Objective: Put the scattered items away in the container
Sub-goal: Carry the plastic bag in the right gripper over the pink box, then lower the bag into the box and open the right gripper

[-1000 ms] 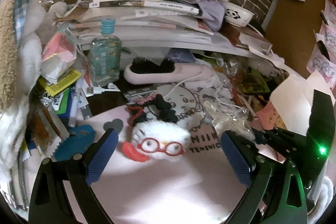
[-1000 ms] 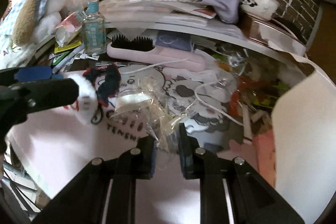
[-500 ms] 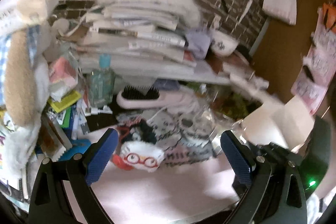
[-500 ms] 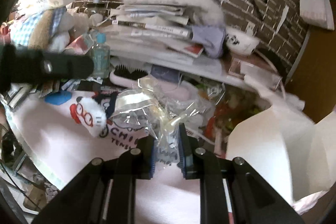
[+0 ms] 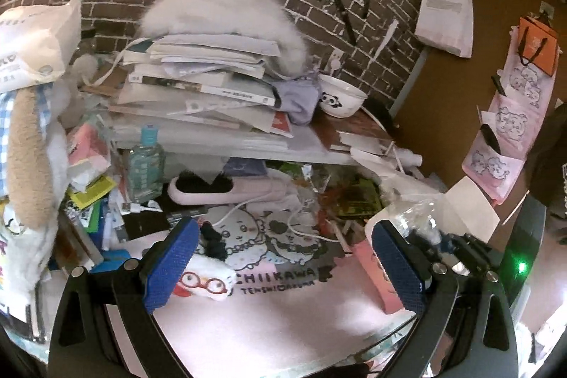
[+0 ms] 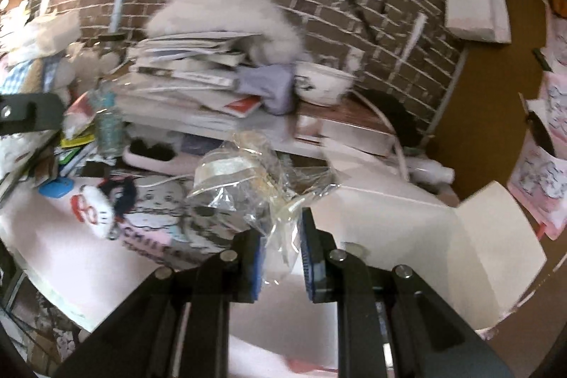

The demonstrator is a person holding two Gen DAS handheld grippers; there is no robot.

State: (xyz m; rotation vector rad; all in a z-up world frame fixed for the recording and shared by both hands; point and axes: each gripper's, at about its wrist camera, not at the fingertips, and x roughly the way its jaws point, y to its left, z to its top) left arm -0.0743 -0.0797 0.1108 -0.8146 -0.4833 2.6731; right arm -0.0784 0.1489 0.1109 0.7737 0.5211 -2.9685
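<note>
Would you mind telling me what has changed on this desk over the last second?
The right gripper, its jaws clamped throughout on the crumpled clear plastic bag, has lifted it off the pink mat toward the open white cardboard box. The left gripper stayed open and empty. The white plush toy with red glasses has not moved.

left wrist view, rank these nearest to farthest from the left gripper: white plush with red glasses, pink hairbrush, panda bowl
1. White plush with red glasses: lies on the pink mat, right by the left finger of the left gripper.
2. Pink hairbrush: mid-desk, beyond the plush.
3. Panda bowl: up on the raised shelf, far right, near the brick wall.
</note>
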